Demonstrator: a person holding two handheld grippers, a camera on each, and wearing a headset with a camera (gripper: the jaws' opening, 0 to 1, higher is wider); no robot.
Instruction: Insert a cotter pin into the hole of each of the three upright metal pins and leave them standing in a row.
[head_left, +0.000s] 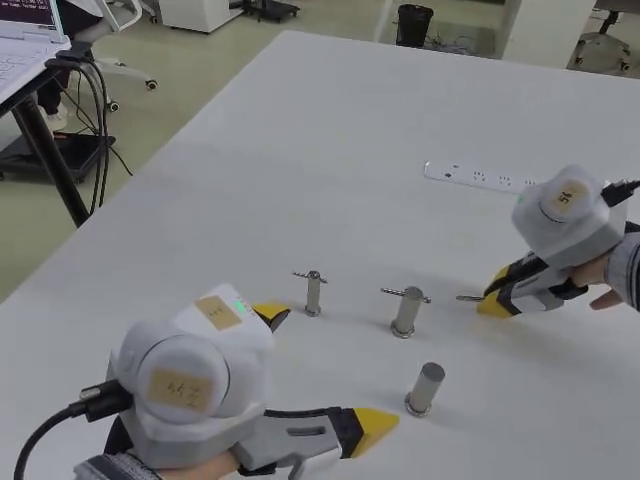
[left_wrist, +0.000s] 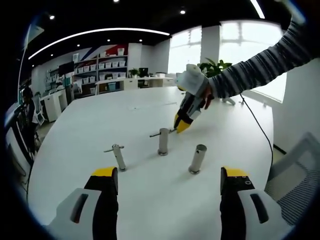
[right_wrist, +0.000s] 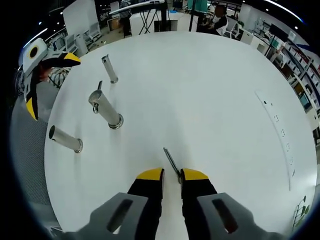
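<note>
Three upright metal pins stand on the white table (head_left: 300, 170). The left pin (head_left: 313, 293) and the middle pin (head_left: 406, 312) each carry a cotter pin through the top. The near pin (head_left: 425, 389) has a bare top. My right gripper (head_left: 487, 301) is right of the middle pin, shut on a loose cotter pin (head_left: 468, 297) that points toward it; this cotter pin (right_wrist: 171, 162) sticks out between the tips of the right gripper (right_wrist: 172, 175). My left gripper (left_wrist: 169, 175) is open, facing the three pins, with nothing between its jaws. The left gripper (head_left: 325, 367) sits low at the table's near side.
A white power strip (head_left: 475, 177) lies on the table beyond the right gripper. Off the table's left edge are a laptop stand with hanging cables (head_left: 90, 110) and chair bases; a black bin (head_left: 414, 25) stands on the floor far back.
</note>
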